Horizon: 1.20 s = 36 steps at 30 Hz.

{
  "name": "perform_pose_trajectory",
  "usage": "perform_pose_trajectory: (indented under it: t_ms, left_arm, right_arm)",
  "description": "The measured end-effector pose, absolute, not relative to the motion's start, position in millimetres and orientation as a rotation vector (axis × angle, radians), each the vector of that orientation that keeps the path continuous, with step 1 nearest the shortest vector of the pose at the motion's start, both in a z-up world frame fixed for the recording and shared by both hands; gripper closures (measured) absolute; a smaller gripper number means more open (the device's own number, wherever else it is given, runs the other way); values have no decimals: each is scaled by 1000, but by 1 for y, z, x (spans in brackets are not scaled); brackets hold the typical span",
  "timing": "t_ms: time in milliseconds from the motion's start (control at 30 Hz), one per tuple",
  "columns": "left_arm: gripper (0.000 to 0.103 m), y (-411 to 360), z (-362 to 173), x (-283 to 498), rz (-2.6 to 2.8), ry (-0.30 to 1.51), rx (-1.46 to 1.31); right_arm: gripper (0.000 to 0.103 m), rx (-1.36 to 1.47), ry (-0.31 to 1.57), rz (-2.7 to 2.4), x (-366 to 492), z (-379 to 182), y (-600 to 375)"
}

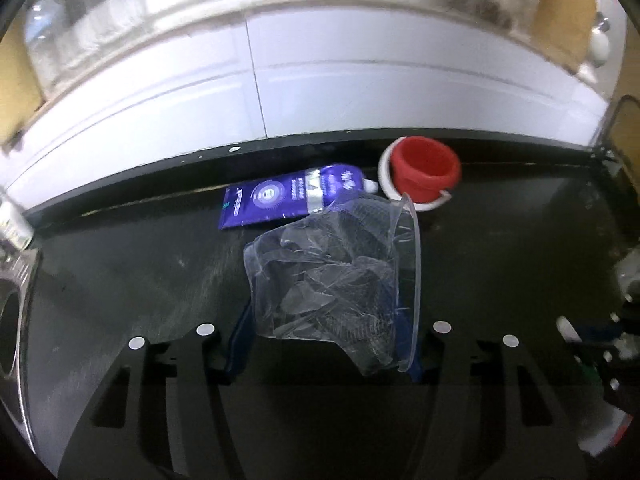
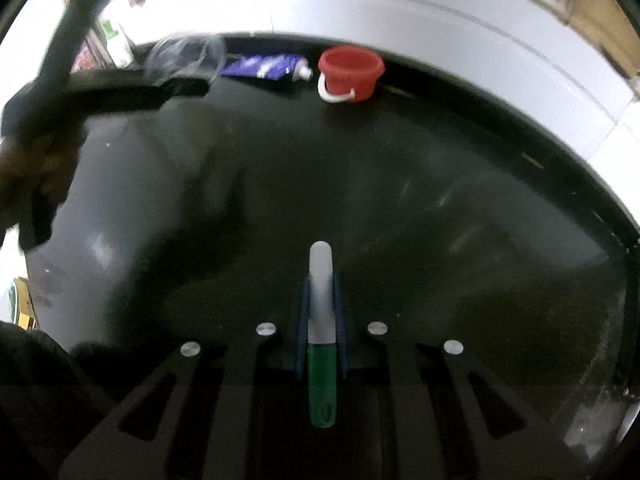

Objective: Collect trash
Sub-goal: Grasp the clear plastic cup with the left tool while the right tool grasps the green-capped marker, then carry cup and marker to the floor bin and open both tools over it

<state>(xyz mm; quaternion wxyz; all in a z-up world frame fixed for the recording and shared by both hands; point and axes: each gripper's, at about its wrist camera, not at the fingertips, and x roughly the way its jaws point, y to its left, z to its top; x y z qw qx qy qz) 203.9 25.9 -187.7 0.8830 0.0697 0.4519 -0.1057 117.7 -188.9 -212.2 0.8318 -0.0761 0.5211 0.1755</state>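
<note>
Left gripper (image 1: 326, 344): gripping a crushed clear plastic cup (image 1: 332, 276) above the dark counter (image 1: 120, 272).
Purple pouch (image 1: 280, 200): lying flat by the back wall, still to be collected.
Red bucket (image 1: 424, 172): standing just right of the pouch, apparently the bin, nothing visibly inside yet.
Right gripper (image 2: 322, 320): clamping a green-and-white pen (image 2: 320, 320).
Progress: two items being carried, none dropped in; pouch remaining.
</note>
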Motion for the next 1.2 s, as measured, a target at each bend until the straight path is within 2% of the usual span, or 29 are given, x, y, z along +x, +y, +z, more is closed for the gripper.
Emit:
perform_pose_trajectory:
  t_ms: [433,900,1200]
  left_arm:
    - [46,4,-158,72,-209,947,140]
    - [48,12,-154,27,-160,937,133]
    - [48,57,-139,3,-55,921,71]
  right_arm:
    - [90,-170,988,396,61,-159,-186]
    - [90,-184,968,423,34,-147,-185]
    - [90,-230,943,527,30,-128,-134]
